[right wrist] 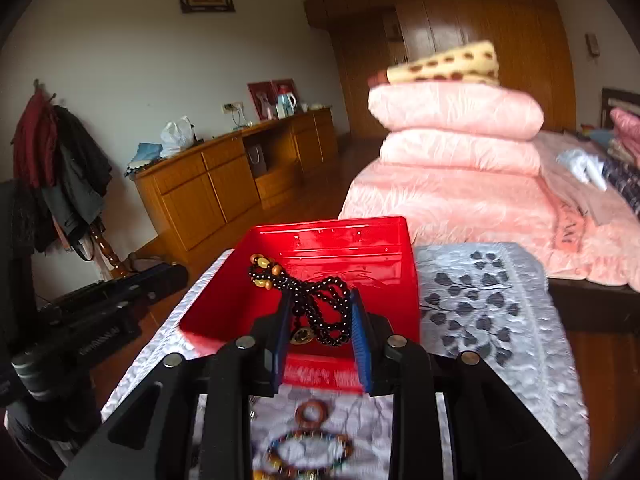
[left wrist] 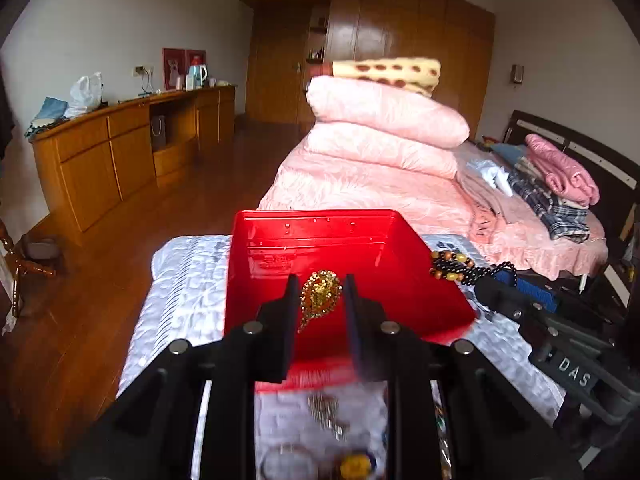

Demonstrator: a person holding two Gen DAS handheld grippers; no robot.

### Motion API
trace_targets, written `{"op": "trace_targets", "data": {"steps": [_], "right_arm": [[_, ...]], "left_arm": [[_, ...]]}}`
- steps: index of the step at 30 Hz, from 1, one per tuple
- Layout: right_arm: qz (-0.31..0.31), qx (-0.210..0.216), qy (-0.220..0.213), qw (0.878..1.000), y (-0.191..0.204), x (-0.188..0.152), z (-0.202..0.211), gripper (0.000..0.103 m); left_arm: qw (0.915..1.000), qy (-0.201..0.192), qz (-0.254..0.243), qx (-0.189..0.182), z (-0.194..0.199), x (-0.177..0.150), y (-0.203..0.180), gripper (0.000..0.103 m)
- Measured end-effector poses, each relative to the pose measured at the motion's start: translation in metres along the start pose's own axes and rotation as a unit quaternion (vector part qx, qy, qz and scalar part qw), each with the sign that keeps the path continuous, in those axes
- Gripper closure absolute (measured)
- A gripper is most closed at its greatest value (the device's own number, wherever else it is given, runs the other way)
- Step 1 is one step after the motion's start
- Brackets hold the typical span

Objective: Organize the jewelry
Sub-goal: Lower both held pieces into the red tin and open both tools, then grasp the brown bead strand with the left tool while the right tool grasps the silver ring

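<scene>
A red plastic box (left wrist: 256, 272) stands open on a grey-white quilted table. A gold chain necklace (left wrist: 320, 294) lies inside it, seen between the fingers of my open left gripper (left wrist: 321, 300), which hovers over the box's near edge. My right gripper (right wrist: 320, 320) is above the same red box (right wrist: 224, 300), its jaws closed onto a dark beaded necklace (right wrist: 320, 304) with amber beads, which hangs between the blue pads. In the left wrist view the beads (left wrist: 460, 268) and the right gripper (left wrist: 516, 300) show at the box's right side.
More jewelry lies on the table in front of the box: a silver chain (left wrist: 326, 414), a brown ring (right wrist: 311, 414) and a multicoloured bead bracelet (right wrist: 308, 450). A bed with pink quilts (left wrist: 380, 128) is behind. A wooden sideboard (left wrist: 120, 152) stands at left.
</scene>
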State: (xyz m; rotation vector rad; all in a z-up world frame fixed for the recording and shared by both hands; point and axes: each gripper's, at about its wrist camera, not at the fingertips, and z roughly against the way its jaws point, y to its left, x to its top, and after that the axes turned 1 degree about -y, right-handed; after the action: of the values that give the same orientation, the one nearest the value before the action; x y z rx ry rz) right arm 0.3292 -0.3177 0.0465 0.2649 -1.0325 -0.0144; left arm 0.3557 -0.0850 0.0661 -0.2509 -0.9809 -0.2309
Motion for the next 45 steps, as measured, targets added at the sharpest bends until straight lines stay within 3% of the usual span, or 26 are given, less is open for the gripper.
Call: {"op": "trace_targets", "data": {"steps": [5, 7, 9, 15, 22, 29, 36, 45], "right_arm": [[-0.004, -0.003, 0.036, 0.999, -0.006, -0.003, -0.041, 0.071], [0.0, -0.006, 0.038, 0.999, -0.006, -0.007, -0.047, 0.065], [0.006, -0.006, 0.034, 0.999, -0.007, -0.008, -0.047, 0.065], [-0.002, 0.004, 0.005, 1.0, -0.015, -0.01, -0.01, 0.064], [-0.018, 0.0, -0.003, 1.0, -0.029, -0.053, 0.048, 0.062], [-0.022, -0.01, 0.042, 0.999, -0.028, -0.103, 0.062, 0.062], [-0.034, -0.005, 0.078, 0.996, -0.02, -0.126, 0.055, 0.062], [-0.035, -0.001, 0.097, 0.995, -0.019, -0.135, 0.049, 0.062]], "left_arm": [[0.9995, 0.031, -0.002, 0.002, -0.041, -0.001, 0.0, 0.08], [0.9993, 0.036, -0.001, 0.003, -0.047, -0.004, 0.003, 0.069], [0.9995, 0.031, 0.0, 0.001, -0.044, -0.006, 0.005, 0.056], [1.0, -0.001, -0.003, 0.002, 0.001, -0.012, 0.02, 0.044], [0.9993, -0.016, -0.004, 0.033, 0.052, -0.05, 0.033, 0.039], [0.9975, 0.006, 0.017, 0.069, 0.068, -0.101, 0.035, 0.036], [0.9961, 0.052, 0.032, 0.064, 0.061, -0.134, 0.033, 0.036], [0.9953, 0.087, 0.021, 0.037, 0.05, -0.153, 0.016, 0.036]]}}
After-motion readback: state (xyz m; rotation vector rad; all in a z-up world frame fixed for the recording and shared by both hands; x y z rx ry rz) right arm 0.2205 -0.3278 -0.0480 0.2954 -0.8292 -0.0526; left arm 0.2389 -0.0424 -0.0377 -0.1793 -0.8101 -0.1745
